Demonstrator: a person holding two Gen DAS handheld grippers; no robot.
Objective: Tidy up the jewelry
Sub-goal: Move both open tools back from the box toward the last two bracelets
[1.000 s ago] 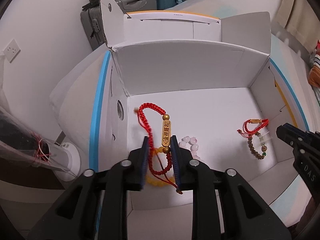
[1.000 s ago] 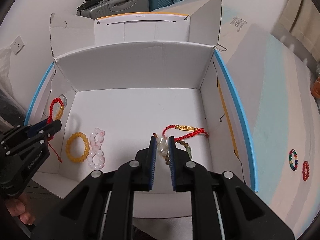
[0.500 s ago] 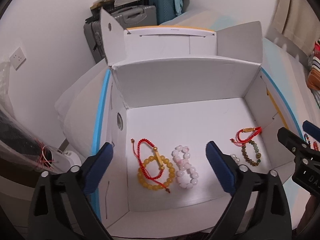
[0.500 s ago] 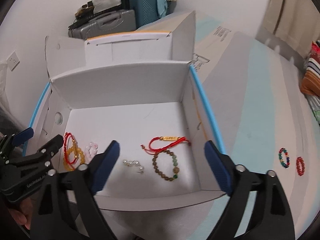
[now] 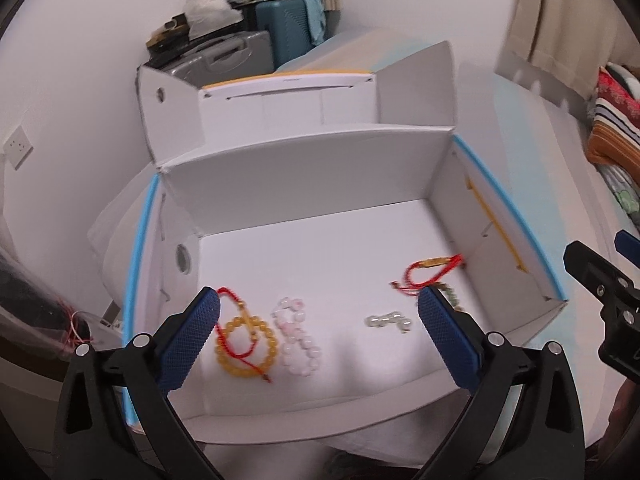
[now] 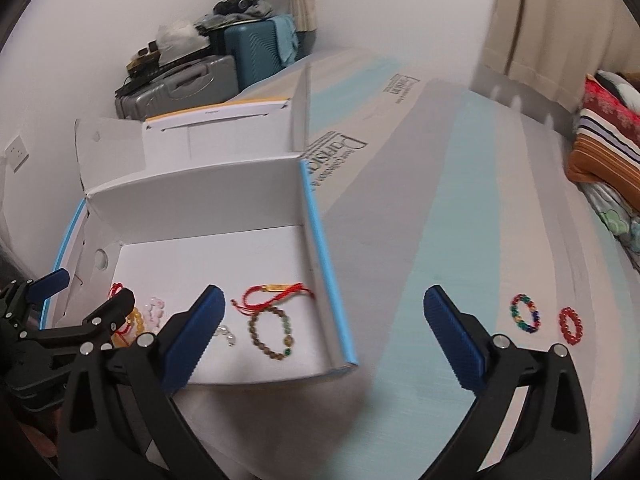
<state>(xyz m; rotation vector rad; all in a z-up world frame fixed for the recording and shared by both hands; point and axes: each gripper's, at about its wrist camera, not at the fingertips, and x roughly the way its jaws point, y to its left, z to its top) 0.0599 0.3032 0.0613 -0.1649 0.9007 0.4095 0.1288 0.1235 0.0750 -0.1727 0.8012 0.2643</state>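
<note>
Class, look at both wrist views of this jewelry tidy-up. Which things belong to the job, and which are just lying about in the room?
Part of the job:
white box
yellow bead bracelet
pink bead bracelet
brown bead bracelet
multicolored bracelet, on the bed outside the box
red bead bracelet, beside it

Just lying about:
suitcases
folded blankets
curtain
wall socket

The left hand-held gripper [image 5: 318, 334] fills the lower frame, jaws opening and empty. Between them, on the floor of the white box [image 5: 304, 168], lie an amber bead bracelet [image 5: 246, 342], pink bead bracelet [image 5: 298, 336] and red cord bracelet [image 5: 430, 270].
</note>
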